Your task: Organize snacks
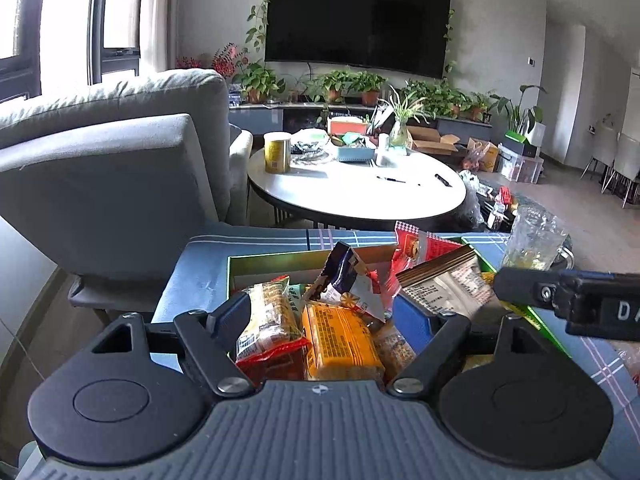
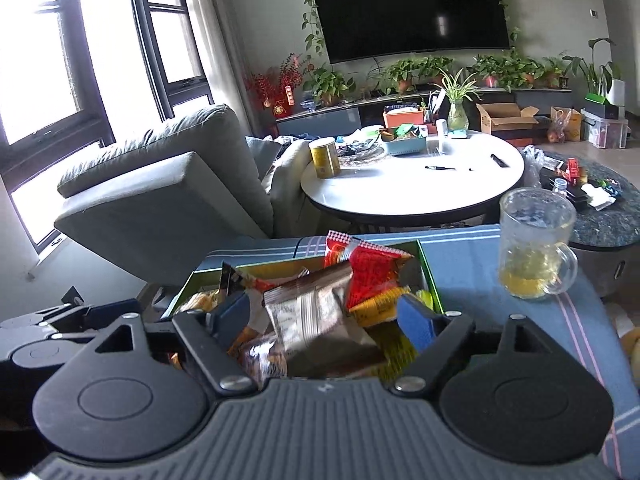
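Note:
A green-rimmed box (image 1: pixel 280 258) (image 2: pixel 426 268) full of snack packets stands on a blue checked cloth. My left gripper (image 1: pixel 320 316) hangs open over its near side, with a beige and red packet (image 1: pixel 268 320) and an orange packet (image 1: pixel 340 344) lying between the fingers. My right gripper (image 2: pixel 326 316) is open over the box's right part. A brown and silver packet (image 2: pixel 312 316) (image 1: pixel 448 284) stands tilted between its fingers without filling the gap. A red packet (image 2: pixel 372 272) sticks up behind it. The right gripper (image 1: pixel 560 300) also shows at the left wrist view's right edge.
A glass mug (image 2: pixel 534 240) (image 1: pixel 532 240) with yellowish liquid stands on the cloth right of the box. Behind are a grey armchair (image 1: pixel 120 168), a white round table (image 1: pixel 360 192) with a yellow tin, and a dark low table (image 2: pixel 600 208).

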Available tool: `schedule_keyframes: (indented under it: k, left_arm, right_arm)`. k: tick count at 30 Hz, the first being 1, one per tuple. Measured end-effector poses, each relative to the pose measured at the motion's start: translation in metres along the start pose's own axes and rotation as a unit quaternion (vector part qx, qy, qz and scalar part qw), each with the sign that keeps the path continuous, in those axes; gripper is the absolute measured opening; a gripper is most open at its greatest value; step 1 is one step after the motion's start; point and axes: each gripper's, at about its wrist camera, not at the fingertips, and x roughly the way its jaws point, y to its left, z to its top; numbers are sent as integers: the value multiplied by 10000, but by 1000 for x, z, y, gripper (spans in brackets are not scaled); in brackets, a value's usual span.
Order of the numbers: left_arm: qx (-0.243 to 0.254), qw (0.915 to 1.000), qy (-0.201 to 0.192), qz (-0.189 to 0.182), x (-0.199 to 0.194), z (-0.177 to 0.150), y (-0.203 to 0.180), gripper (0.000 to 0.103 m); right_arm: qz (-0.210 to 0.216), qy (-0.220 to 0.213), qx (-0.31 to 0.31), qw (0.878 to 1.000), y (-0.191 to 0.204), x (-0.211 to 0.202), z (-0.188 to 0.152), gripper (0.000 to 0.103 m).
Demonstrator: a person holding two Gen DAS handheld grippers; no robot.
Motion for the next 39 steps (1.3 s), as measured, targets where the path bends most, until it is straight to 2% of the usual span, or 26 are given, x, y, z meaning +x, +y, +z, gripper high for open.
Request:
schedule_keyframes:
  k: [7,13,18,25,39]
  left_arm:
    - [109,9992,-319,235,-50,-3,-6,82]
    - [91,9980,-579,244,-93,-11,-13,86]
    - [-148,9979,-629,100,-121,-26,-17,92]
    - [-149,9979,-498,391,-135,-46,-23,92]
    - [-259,9975,-533,385,-143,-60,-19,92]
  right_arm:
    - [-56,-219,-82,9997,14,-37,-17,70]
    - [-7,-381,-50,9993,23,-74,-30,70]
    - [-65,-527,-67,9986,28,-100,-42,70]
    - [-205,-543,-9,9983,31,-121,-56,70]
    - [-154,-517,-67,9985,44,-121,-67,70]
